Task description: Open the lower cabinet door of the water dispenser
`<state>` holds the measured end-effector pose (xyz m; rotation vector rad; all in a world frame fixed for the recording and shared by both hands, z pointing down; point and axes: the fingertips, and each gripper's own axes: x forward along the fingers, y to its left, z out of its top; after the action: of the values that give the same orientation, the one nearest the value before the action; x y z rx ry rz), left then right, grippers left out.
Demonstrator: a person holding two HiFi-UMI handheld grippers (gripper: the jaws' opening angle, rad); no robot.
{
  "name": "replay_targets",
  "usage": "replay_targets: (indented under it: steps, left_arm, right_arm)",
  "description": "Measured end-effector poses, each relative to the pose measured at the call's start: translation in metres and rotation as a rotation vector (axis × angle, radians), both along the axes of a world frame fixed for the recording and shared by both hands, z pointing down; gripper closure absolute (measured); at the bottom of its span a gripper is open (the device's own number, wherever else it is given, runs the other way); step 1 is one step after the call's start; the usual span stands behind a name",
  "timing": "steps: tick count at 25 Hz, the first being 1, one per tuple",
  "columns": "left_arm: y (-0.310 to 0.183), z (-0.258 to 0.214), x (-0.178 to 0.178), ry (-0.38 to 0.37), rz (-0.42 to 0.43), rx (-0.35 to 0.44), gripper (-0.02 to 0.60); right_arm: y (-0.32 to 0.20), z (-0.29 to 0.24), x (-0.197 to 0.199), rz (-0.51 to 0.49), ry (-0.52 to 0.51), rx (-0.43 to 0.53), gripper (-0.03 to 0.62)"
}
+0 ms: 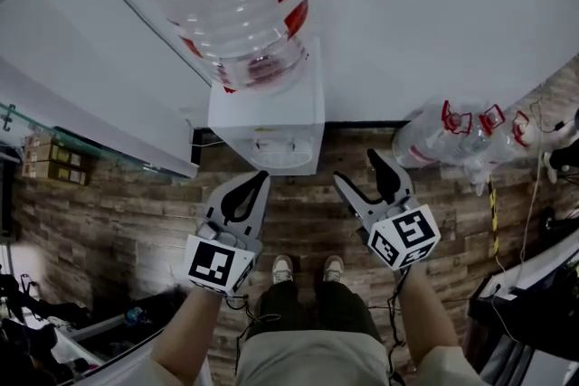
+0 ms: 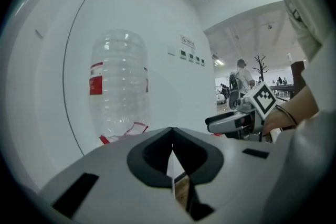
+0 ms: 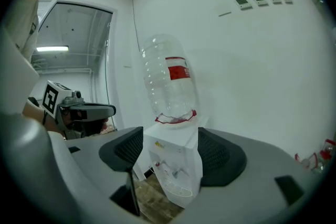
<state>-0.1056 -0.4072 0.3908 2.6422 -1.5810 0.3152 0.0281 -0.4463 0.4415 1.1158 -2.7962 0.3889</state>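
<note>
1. Containers – a large clear bottle (image 1: 237, 0) with a red label stands upside down on top of the white water dispenser (image 1: 268, 124), which is set against a white wall. No water level can be made out in it. More clear bottles with red tops (image 1: 457, 140) lie on the wood-pattern floor (image 1: 136, 212), to the dispenser's right.
2. Hard to see – the dispenser's lower cabinet door shows in no view. The head view looks down onto the dispenser's top, and in the right gripper view the gripper's own body cuts off everything below the taps and drip tray.
3. The left gripper (image 1: 261, 179) has its jaws pressed together with nothing between them. The right gripper (image 1: 356, 169) has its jaws wide apart and empty. Both are held in front of the dispenser, apart from it.
4. Around: the person's shoes (image 1: 308, 268) stand on the floor below the grippers, boxes (image 1: 52, 160) sit at far left, and cables (image 1: 534, 185) trail at right
</note>
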Motion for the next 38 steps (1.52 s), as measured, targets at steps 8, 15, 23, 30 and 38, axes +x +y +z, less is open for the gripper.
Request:
replay_targets:
  steps: [8, 15, 23, 30, 38]
  left_arm:
    - [-0.024, 0.086, -0.001, 0.021, -0.022, -0.057, 0.577]
    - [-0.042, 0.162, -0.009, 0.046, -0.025, -0.084, 0.577]
    - [-0.054, 0.238, -0.014, 0.092, 0.002, -0.062, 0.577]
    - [-0.069, 0.312, -0.021, 0.086, 0.009, -0.09, 0.577]
    - [-0.079, 0.383, -0.03, 0.058, 0.012, -0.114, 0.577]
  right_arm:
    - [-0.037, 0.107, -0.015, -0.031, -0.052, -0.084, 0.246]
    - [-0.05, 0.2, -0.034, -0.056, 0.025, -0.103, 0.247]
    - [-0.064, 0.315, -0.041, -0.048, 0.044, -0.155, 0.255]
    - [-0.076, 0.398, -0.054, -0.066, 0.103, -0.179, 0.256]
    - [-0.102, 0.484, -0.072, -0.096, 0.168, -0.202, 0.256]
